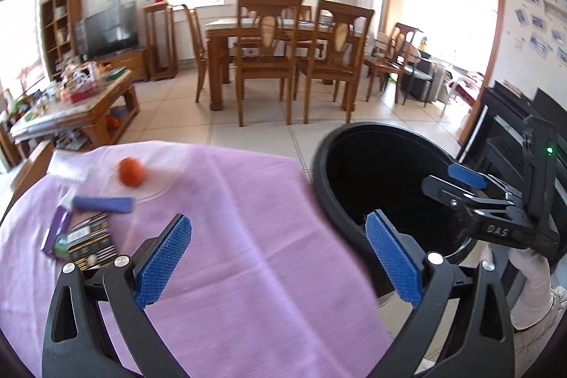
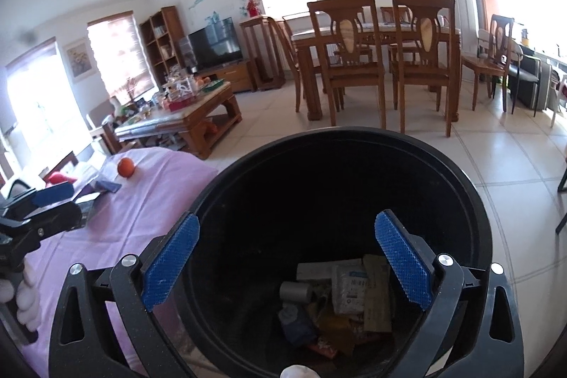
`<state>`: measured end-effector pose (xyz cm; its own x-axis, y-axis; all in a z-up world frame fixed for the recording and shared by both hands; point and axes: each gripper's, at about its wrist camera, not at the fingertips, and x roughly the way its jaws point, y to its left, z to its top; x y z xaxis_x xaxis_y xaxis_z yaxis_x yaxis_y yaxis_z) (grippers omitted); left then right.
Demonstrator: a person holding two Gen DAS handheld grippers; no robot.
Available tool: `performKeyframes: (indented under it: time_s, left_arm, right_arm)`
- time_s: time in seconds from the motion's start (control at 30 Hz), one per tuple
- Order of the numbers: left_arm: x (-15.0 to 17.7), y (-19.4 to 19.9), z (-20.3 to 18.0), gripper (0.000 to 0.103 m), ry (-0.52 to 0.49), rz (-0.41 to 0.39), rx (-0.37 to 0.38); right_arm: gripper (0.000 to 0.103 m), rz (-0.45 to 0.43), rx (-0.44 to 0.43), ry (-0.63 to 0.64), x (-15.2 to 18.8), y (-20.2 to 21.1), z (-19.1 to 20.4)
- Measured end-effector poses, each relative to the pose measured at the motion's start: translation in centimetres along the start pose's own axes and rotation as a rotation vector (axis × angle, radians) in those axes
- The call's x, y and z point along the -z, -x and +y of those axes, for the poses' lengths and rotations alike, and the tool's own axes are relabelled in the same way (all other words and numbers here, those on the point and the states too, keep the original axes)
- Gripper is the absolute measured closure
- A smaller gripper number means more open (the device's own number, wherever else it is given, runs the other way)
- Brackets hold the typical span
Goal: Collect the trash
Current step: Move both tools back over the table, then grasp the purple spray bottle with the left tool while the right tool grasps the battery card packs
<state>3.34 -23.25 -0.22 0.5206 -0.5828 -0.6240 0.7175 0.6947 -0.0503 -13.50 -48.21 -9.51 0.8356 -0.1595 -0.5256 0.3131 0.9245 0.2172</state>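
A black round trash bin (image 2: 460, 186) stands at the right edge of a table with a purple cloth (image 1: 248, 254). Its bottom holds several wrappers and papers (image 2: 351, 293). My right gripper (image 2: 287, 257) is open and empty, right over the bin's mouth; it also shows in the left wrist view (image 1: 457, 183). My left gripper (image 1: 276, 257) is open and empty above the cloth, left of the bin (image 1: 354, 165). On the cloth at far left lie a purple tube (image 1: 102, 203), a purple box (image 1: 56, 229), a dark packet (image 1: 90, 241) and an orange fruit (image 1: 131, 171).
A clear plastic piece (image 1: 67, 167) lies near the fruit. Beyond the table are a cluttered coffee table (image 1: 78, 94), a dining table with wooden chairs (image 1: 283, 48), a TV (image 1: 106, 30) and tiled floor. Dark furniture (image 1: 514, 116) stands at the right.
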Motion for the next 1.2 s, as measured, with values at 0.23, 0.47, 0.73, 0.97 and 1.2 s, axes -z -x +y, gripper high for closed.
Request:
performKeyframes:
  time_s: [0.23, 0.47, 0.73, 0.97, 1.2]
  left_arm:
    - [1.0, 1.7, 7.3, 0.005, 0.101, -0.005, -0.065]
    - [2.4, 2.6, 14.6, 0.005, 0.171, 0.012, -0.132]
    - [2.2, 1.3, 21.2, 0.005, 0.217, 0.073, -0.138]
    - [1.4, -1.6, 24.2, 0.005, 0.209, 0.119, -0.168]
    - [1.8, -3.8, 24.9, 0.029, 0.169, 0.192, -0.156]
  right_arm:
    - [0.005, 0.016, -0.101, 0.092, -1.0, -1.4, 6.8]
    - [0.005, 0.075, -0.248, 0.176, -1.6, -3.8, 14.6]
    - [0.005, 0.227, -0.372, 0.315, -1.4, -7.6, 23.7]
    - [0.005, 0.315, -0.401, 0.402, -1.1, -10.4, 28.1]
    - [0.005, 0.378, -0.423, 0.406, -1.7, -13.2, 30.4]
